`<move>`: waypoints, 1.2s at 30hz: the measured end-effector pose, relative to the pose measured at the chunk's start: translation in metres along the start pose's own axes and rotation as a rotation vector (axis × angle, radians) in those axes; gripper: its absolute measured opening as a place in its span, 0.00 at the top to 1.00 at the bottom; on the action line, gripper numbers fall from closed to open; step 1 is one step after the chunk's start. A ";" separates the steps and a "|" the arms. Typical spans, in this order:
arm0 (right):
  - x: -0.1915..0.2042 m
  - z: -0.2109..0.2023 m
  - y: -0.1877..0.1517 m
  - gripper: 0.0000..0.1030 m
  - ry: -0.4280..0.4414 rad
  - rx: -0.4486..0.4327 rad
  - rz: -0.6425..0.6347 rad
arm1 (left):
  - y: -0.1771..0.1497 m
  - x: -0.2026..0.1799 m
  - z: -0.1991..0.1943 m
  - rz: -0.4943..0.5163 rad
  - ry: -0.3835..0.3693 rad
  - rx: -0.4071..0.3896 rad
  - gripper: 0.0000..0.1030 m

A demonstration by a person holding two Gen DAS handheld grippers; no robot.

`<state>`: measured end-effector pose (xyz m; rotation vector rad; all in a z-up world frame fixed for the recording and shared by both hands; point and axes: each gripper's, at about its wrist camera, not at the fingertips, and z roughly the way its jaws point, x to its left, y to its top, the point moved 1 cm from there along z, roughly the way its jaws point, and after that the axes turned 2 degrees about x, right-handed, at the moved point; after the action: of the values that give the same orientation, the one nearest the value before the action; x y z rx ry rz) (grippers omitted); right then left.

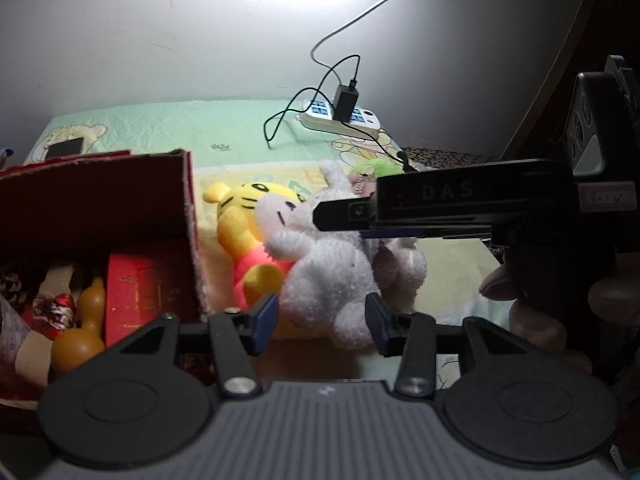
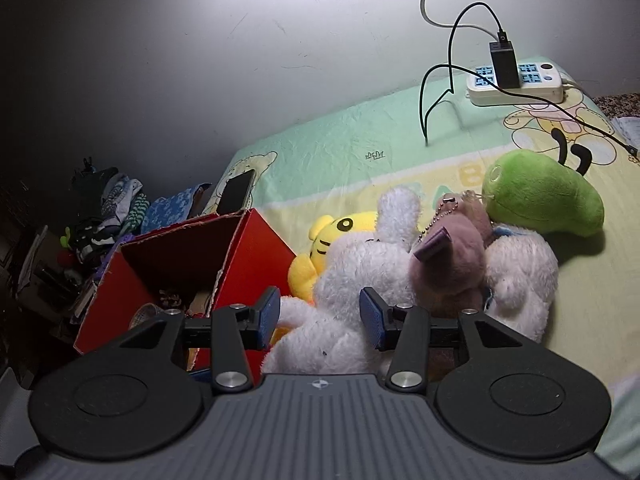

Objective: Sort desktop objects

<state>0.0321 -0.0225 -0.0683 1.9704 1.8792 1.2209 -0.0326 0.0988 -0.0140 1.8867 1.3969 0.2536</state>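
Between the red box (image 2: pixel 188 276) on the left and the green plush (image 2: pixel 544 196) far right, I see the white plush rabbit (image 2: pixel 352 280) lying on the bed sheet (image 2: pixel 360 136), against a yellow tiger plush (image 1: pixel 240 220). Both my left hand-held gripper (image 1: pixel 322 326) and right hand-held gripper (image 2: pixel 320 318) stand released, pads clear of the fur. I judge it light, soft and squashy; I'd pinch the body, not an ear

Yellow tiger plush (image 2: pixel 320 248) half hidden behind white plush (image 2: pixel 352 280). Red box (image 1: pixel 120 208) cut by left edge; its contents dim, mostly indistinct. Clutter (image 2: pixel 100 216) beyond unreadable.
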 end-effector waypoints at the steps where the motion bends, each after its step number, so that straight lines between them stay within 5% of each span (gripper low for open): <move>1: 0.000 -0.002 0.000 0.54 -0.010 -0.015 0.000 | 0.002 -0.005 0.002 0.017 0.007 -0.010 0.36; 5: -0.012 -0.009 0.000 0.49 -0.019 -0.026 0.039 | 0.014 -0.017 0.007 0.074 0.058 -0.067 0.24; 8: -0.028 -0.002 0.001 0.48 0.013 0.021 0.107 | 0.024 -0.010 0.024 0.046 0.069 -0.029 0.13; 14: -0.045 0.021 -0.002 0.40 0.073 0.100 0.210 | 0.027 -0.007 0.048 -0.023 0.044 0.039 0.21; 17: -0.049 0.028 -0.003 0.42 0.108 0.102 0.239 | 0.027 -0.012 0.055 -0.007 0.065 0.051 0.40; 26: -0.059 0.019 -0.005 0.57 0.178 0.093 0.260 | 0.023 -0.017 0.053 -0.033 0.079 0.043 0.50; 36: -0.033 -0.020 0.007 0.58 0.266 0.009 0.216 | 0.032 -0.029 0.000 0.000 0.076 -0.083 0.51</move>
<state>0.0284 -0.0615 -0.0654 2.1542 1.8204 1.6075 -0.0202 0.0691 0.0151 1.8260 1.4144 0.3816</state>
